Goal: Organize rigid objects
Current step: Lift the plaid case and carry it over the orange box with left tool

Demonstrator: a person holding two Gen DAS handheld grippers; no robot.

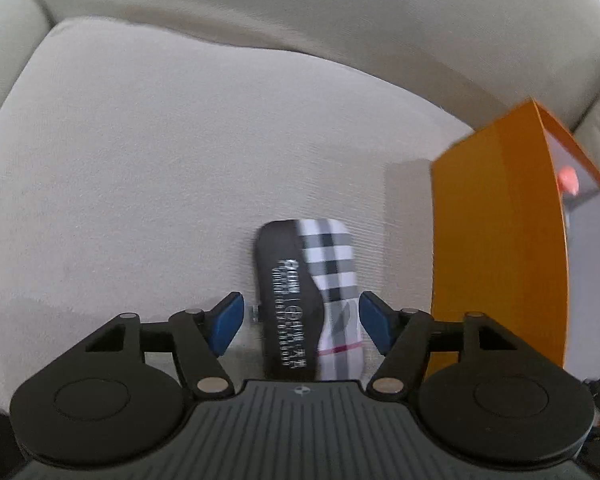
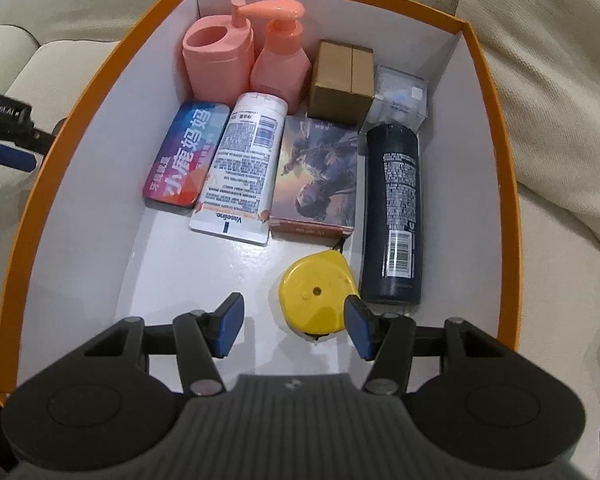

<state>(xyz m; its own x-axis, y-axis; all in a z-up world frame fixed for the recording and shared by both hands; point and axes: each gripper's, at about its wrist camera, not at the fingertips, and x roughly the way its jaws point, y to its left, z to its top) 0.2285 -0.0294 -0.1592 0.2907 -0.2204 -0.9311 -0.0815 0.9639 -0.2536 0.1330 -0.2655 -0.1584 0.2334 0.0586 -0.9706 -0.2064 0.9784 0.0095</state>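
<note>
While the left hand-held gripper (image 1: 301, 322) hangs over a flat black case with a plaid-patterned side (image 1: 308, 300) at lower centre of the left wrist view, its blue pads (image 1: 228, 322) stand spread on either side of the case, not pressing it. Case and orange cardboard box (image 1: 496, 240) both sit on the beige sofa cushion (image 1: 180, 160), the box at the right edge of the frame. A sound grasp likely means centring the pads across the case's narrow width and closing squarely, since the smooth shell could slip. Over the box, the right hand-held gripper (image 2: 294, 326) hovers with jaws apart above a yellow round tape measure (image 2: 320, 296), lower centre, one pad just beside it, gripping nothing.
</note>
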